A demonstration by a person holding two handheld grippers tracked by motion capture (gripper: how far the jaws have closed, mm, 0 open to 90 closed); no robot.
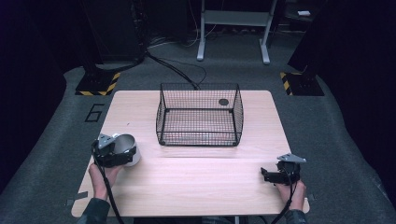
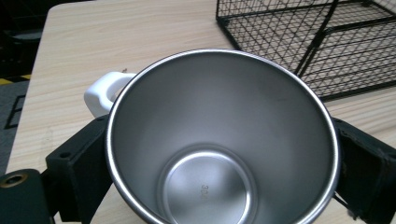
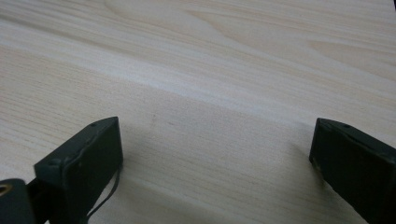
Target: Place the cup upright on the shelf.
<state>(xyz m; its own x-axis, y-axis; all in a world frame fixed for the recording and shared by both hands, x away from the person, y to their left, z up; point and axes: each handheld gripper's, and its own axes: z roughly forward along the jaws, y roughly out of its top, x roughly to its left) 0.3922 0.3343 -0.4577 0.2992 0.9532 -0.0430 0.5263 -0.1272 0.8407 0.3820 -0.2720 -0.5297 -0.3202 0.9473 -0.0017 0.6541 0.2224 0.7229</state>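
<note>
A steel mug [image 1: 125,148] with a white outside and white handle [image 2: 103,92] stands upright at the table's left. My left gripper [image 1: 116,153] is shut on the steel mug [image 2: 219,140], one jaw on each side of its wall; its inside is empty. A black wire basket [image 1: 200,114] sits at the middle back of the table, empty, and its corner [image 2: 308,42] lies just beyond the mug. Near the front right edge, my right gripper [image 1: 271,176] rests low over bare wood, open, its fingers [image 3: 84,158] wide apart with nothing between them.
The light wooden table [image 1: 196,182] has bare room in front of the basket and between the two hands. Dark carpet, a white stand's legs [image 1: 233,32], cables and yellow-black striped bases [image 1: 98,84] lie beyond the far edge.
</note>
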